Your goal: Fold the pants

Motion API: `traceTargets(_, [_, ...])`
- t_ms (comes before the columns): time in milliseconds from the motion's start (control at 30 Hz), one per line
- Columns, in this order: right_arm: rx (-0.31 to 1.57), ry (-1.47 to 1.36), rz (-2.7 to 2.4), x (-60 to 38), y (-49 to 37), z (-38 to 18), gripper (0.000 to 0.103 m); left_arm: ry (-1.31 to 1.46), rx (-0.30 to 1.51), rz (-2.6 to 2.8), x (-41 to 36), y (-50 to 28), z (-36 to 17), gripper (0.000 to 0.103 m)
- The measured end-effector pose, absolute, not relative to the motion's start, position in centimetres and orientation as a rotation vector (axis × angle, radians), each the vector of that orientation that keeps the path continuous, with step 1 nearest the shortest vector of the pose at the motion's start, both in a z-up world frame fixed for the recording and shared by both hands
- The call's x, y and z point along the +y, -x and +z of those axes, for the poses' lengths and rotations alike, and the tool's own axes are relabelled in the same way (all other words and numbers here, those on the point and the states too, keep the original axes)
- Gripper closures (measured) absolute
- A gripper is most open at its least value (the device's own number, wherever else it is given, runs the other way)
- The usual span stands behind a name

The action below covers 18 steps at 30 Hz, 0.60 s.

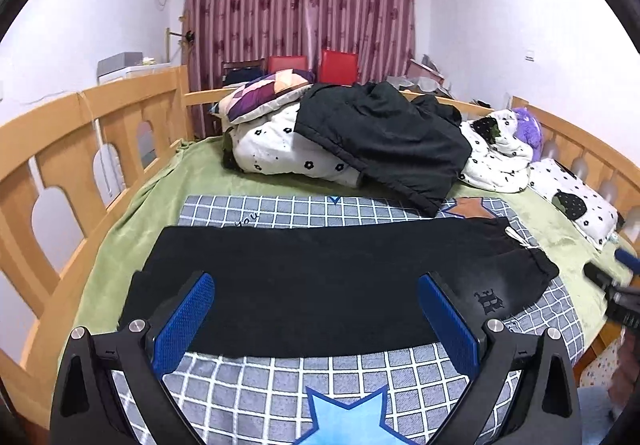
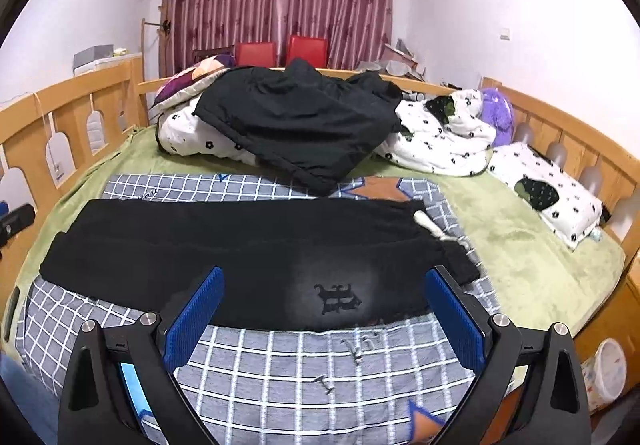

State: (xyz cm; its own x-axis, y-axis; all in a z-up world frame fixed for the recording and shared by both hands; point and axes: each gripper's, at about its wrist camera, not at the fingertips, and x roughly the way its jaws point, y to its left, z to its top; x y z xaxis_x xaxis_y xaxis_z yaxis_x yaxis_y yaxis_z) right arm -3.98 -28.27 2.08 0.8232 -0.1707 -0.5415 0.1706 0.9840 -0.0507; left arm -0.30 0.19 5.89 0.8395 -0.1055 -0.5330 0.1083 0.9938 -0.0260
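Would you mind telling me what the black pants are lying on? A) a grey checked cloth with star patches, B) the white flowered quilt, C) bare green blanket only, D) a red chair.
A: the black pants lie flat on the grey checked cloth, whose white grid and blue star patch show in front of them, between the open left tongs and right tongs.

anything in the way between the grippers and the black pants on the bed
Nothing visible. The black pants lie flat on the checked blanket, directly ahead of the open left gripper and right gripper. The dark jacket lies behind them.
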Motion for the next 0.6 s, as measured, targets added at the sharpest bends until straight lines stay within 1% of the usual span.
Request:
traceTargets(100, [0.545,0.002,-0.200,-30.4,3.9,3.7,0.004,-0.010,0.545,-0.085,1.7,-0.9,7.1,0.000])
traceTargets(200, [0.557,-0.049,-0.157,-33.2,2.5,4.3,0.004,0.022,0.553,-0.078,3.8,-2.7,6.9,0.000])
traceTargets(300, [0.602,-0.100,-0.126,-35.9,0.2,2.7,0.004,0.051,0.614,-0.067,6.4,-5.2,4.6,0.000])
traceTargets(367, [0.641,-0.126,-0.116,-37.6,-1.5,0.2,0.006,0.097,0.648,-0.040,8.5,-6.5,2.1,0.001])
traceTargets(400, [0.654,-0.135,-0.119,-38.3,-2.1,-1.1,0.009,0.136,0.678,-0.029,9.9,-7.3,0.1,0.002])
traceTargets(467, [0.695,-0.153,-0.128,-39.7,-3.4,-4.3,0.023,0.184,0.722,-0.034,11.7,-8.0,-2.9,0.002])
traceTargets(500, [0.737,-0.168,-0.120,-40.6,-4.1,-6.6,0.026,0.211,0.745,-0.029,12.6,-8.2,-4.8,0.003])
traceTargets(567, [0.795,-0.198,-0.116,-42.0,-4.7,-10.5,0.039,0.271,0.784,-0.007,14.7,-8.3,-8.7,0.005])
traceTargets(600, [0.818,-0.215,-0.118,-42.6,-4.9,-12.2,0.040,0.299,0.802,-0.001,15.4,-8.2,-10.2,0.005])
